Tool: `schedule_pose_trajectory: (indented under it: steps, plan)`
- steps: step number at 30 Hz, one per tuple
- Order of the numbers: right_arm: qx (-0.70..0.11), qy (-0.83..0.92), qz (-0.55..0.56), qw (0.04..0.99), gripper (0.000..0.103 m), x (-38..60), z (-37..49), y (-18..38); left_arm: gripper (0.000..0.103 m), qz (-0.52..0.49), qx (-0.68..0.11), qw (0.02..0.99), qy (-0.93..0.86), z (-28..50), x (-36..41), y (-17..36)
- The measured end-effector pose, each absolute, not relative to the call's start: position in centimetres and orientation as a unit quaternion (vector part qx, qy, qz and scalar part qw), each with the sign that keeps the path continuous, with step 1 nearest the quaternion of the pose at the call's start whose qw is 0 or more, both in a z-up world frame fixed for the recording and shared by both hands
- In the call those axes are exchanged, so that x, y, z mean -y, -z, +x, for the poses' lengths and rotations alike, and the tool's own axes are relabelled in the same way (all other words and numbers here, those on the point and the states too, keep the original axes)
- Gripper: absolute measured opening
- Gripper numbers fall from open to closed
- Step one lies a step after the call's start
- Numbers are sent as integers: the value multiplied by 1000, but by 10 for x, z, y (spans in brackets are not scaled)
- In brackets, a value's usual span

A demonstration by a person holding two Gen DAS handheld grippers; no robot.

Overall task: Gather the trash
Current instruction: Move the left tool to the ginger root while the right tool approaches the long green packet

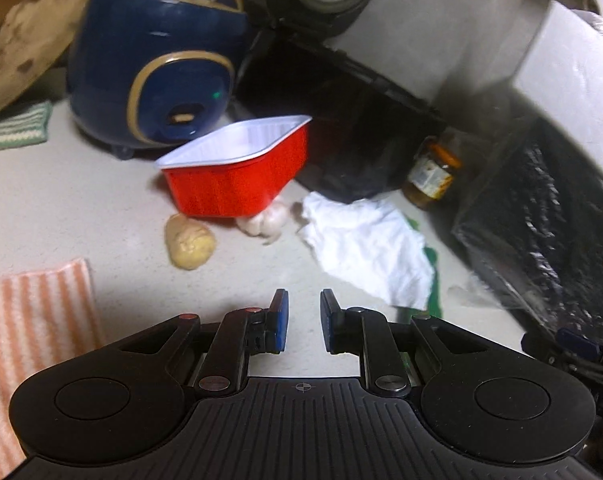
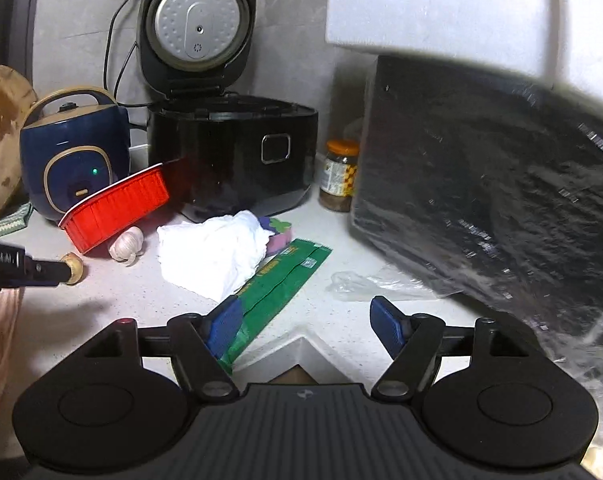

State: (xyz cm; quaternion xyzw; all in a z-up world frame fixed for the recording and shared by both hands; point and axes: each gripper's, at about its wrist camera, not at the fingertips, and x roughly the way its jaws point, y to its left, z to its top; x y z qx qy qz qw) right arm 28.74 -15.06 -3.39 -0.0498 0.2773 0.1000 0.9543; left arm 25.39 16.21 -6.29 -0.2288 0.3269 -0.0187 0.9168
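A crumpled white tissue [image 1: 365, 248] lies on the light counter; it also shows in the right wrist view [image 2: 211, 254]. A green wrapper [image 2: 279, 278] lies partly under it. An empty red tray [image 1: 237, 172], white inside, leans on a garlic bulb [image 1: 263, 222]; both show in the right wrist view, the tray [image 2: 117, 210] and the garlic [image 2: 126, 245]. A clear plastic scrap [image 2: 357, 282] lies right of the wrapper. My left gripper [image 1: 304, 320] is open and empty, short of the tissue. My right gripper [image 2: 307, 322] is open wide and empty, above the wrapper's near end.
A blue cooker [image 1: 153, 76] and an open black rice cooker [image 2: 229, 156] stand at the back. A jar [image 2: 339, 176] stands beside a foil-wrapped box [image 2: 493, 184]. A ginger piece [image 1: 189, 242] and a striped cloth [image 1: 33, 320] lie to the left.
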Motion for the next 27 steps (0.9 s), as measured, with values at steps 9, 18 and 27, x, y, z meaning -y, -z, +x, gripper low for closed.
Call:
schedule_pose_trajectory:
  steps: [9, 18, 27]
  plan:
    - [-325, -147, -59, 932, 72, 135, 305, 62, 20, -219, -323, 920, -46, 238, -187, 77]
    - [-352, -146, -47, 923, 73, 129, 307, 75, 20, -228, -319, 916, -85, 247, -223, 86]
    - [-362, -139, -52, 920, 73, 123, 298, 80, 20, -260, -270, 924, -79, 293, -232, 76]
